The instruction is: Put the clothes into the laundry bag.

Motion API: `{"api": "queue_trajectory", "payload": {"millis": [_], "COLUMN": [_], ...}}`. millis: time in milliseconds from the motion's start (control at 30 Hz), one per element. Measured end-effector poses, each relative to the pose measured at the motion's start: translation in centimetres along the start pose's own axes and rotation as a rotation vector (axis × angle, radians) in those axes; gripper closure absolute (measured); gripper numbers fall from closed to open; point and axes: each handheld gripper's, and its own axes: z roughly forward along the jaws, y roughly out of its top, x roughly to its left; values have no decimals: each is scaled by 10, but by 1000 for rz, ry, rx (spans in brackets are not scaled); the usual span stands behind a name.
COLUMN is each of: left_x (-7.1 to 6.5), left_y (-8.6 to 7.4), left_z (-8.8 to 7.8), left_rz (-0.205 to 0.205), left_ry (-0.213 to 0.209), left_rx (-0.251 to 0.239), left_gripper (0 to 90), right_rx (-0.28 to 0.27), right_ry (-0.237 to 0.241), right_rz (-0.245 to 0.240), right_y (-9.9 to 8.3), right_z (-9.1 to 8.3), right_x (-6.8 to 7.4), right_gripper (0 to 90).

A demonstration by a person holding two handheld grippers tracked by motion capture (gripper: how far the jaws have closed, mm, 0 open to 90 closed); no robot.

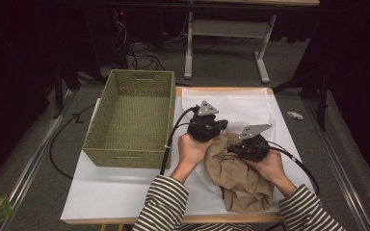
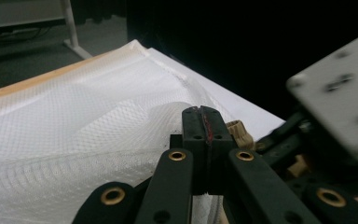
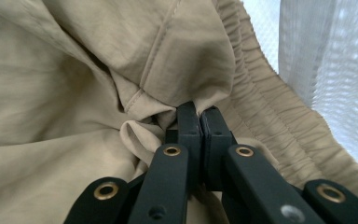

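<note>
A beige garment [image 1: 241, 185] lies crumpled at the table's near right, partly on a white mesh bag [image 1: 241, 103]. My right gripper [image 1: 232, 147] is shut on a fold of the beige garment [image 3: 51, 93], and the cloth bunches at the tips of the right gripper [image 3: 199, 111]. My left gripper [image 1: 223, 126] sits just left of it over the bag. Seen close, the left gripper [image 2: 204, 112] is shut, and a fold of the mesh bag [image 2: 74, 121] rises to its jaws. The right gripper's grey plate [image 2: 340, 93] stands close beside it.
A woven green basket [image 1: 142, 74] stands empty at the table's left on a white board [image 1: 111, 192]. Cables trail from both grippers. A table frame [image 1: 262, 57] and wires stand on the floor behind. A small white object [image 1: 295, 115] lies at the right.
</note>
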Motion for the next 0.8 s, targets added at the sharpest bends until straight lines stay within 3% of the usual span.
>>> {"api": "queue_trajectory", "payload": {"millis": [133,267,433,600,733,800], "left_x": [-5,-9,-4,-3,-2,-2], "left_y": [2,-1,-14,-21,-23,-24], "left_z": [-6,-11,-7,-8,-10,-10], "left_rz": [0,11,-21,-20,-9,-11], "left_ry": [-24,-32,-38,-33,-18,-16], "left_rx": [-28,-28,-10,-4,6,9], "left_gripper": [900,900,900,900,900,900], "right_rx": [44,71,62,21,-9,-48], "right_ry": [-46,-102,-138,-146,-166,-174], "right_rz": [11,82,140,104,73,89], "right_y": [0,-1,-2,-3,-6,-10], "right_z": [14,27,28,8,-19,-34], "right_x": [-9,-20,-28,-19,-14,-17], "right_gripper": [894,894,855,679,609,576]}}
